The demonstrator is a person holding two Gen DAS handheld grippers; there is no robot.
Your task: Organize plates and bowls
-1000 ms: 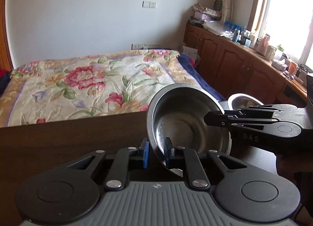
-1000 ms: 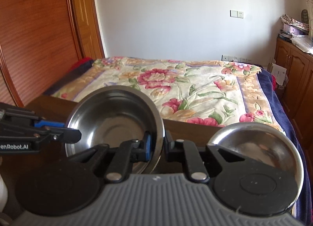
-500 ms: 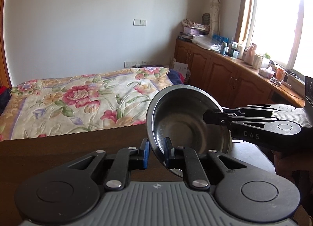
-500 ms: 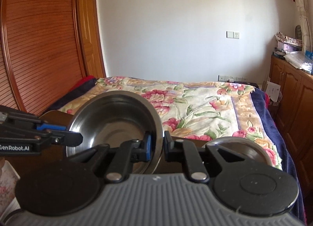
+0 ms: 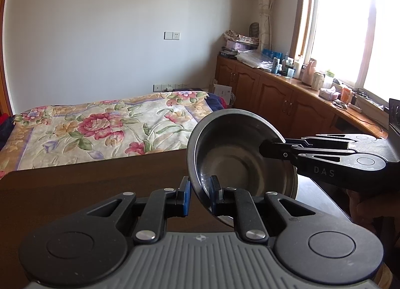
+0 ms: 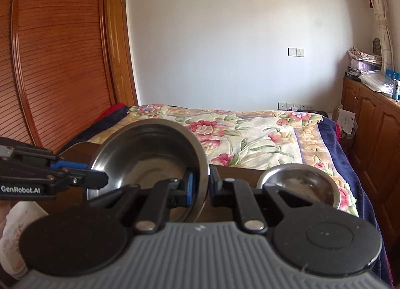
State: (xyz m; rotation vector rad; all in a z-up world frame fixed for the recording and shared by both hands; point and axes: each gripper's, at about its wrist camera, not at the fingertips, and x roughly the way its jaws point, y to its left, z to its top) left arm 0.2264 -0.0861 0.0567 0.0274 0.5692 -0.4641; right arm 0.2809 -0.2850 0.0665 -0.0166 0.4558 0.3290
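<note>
You have one round stainless-steel bowl (image 5: 240,154) pinched between both tools at once, lifted and tipped on edge over the dark brown wooden tabletop (image 5: 87,184). Your left gripper (image 5: 200,195) has its jaws drawn narrow on the near lower rim, one blue-padded finger outside the wall and the other inside. Your right gripper (image 6: 201,189) is clamped the same way on the opposite rim, and in the left wrist view it reaches in from the right across the bowl's mouth. A second, smaller stainless-steel bowl (image 6: 300,185) sits upright on the tabletop to the right, near the far edge by the floral bedspread (image 6: 250,129), well apart from the held one. The step in hand looks like carrying the held bowl over to nest it with the other, so move both hands together and keep their spacing constant; the thin metal rim is slick and will likely twist out if one hand leads. Level the bowl before you lower it, since it now stands nearly on edge. Centre it over the resting bowl, and release only once it is seated. The resting bowl sits close to the table's edge, so come down gently rather than nudging it sideways.
</note>
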